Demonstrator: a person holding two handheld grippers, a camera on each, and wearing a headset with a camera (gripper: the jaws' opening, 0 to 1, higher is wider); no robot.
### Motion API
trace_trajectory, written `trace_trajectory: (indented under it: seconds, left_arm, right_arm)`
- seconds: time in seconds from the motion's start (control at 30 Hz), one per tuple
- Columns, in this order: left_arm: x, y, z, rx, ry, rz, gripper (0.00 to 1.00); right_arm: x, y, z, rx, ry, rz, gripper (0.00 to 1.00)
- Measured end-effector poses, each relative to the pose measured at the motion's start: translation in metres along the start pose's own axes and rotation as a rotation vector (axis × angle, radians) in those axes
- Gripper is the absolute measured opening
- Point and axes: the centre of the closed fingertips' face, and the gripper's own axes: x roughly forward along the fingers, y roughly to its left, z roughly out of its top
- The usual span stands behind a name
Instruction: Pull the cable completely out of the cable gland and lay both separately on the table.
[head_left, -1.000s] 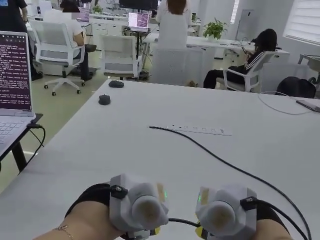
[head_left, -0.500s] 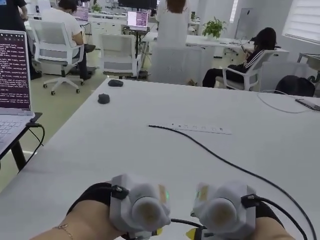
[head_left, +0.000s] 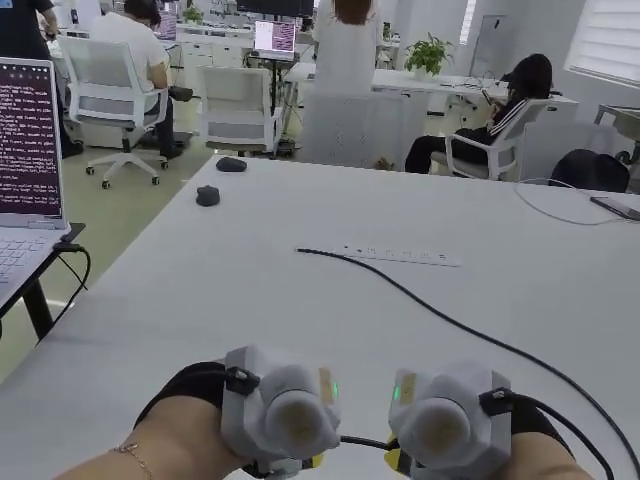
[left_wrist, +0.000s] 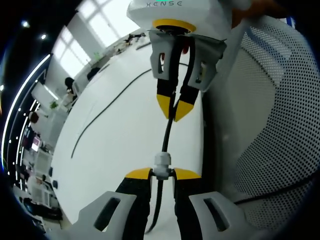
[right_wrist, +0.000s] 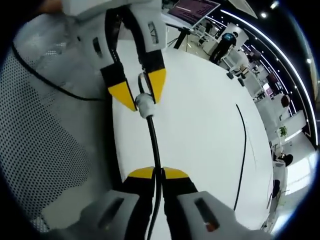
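An open-plan office: rows of long white desks, lit flat monitors, white mesh swivel chairs, seated people, a leafy green potted plant, white window blinds.

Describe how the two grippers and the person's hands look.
Both the left gripper and right gripper have black jaws with yellow tips. Their housings are white, rounded, each with a small green light; one bears XENSE lettering. Black gloves cover the hands, a thin bracelet circles one wrist, and a black lead trails from one housing.
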Motion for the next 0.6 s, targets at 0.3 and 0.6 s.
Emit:
trace_trajectory:
  seconds: [0.3,0.6]
  left_arm:
    - [0.001,0.002,-0.004,-0.01,0.021,0.006,0.17]
    - [0.0,-0.003,0.005,0.003,-0.023,-0.013,0.17]
  right_arm:
    - [-0.002,-0.007,-0.007,0.043,0.029,-0.019,0.15]
    - [-0.001,0.012,0.021,-0.038,-0.082,0.046,0.2]
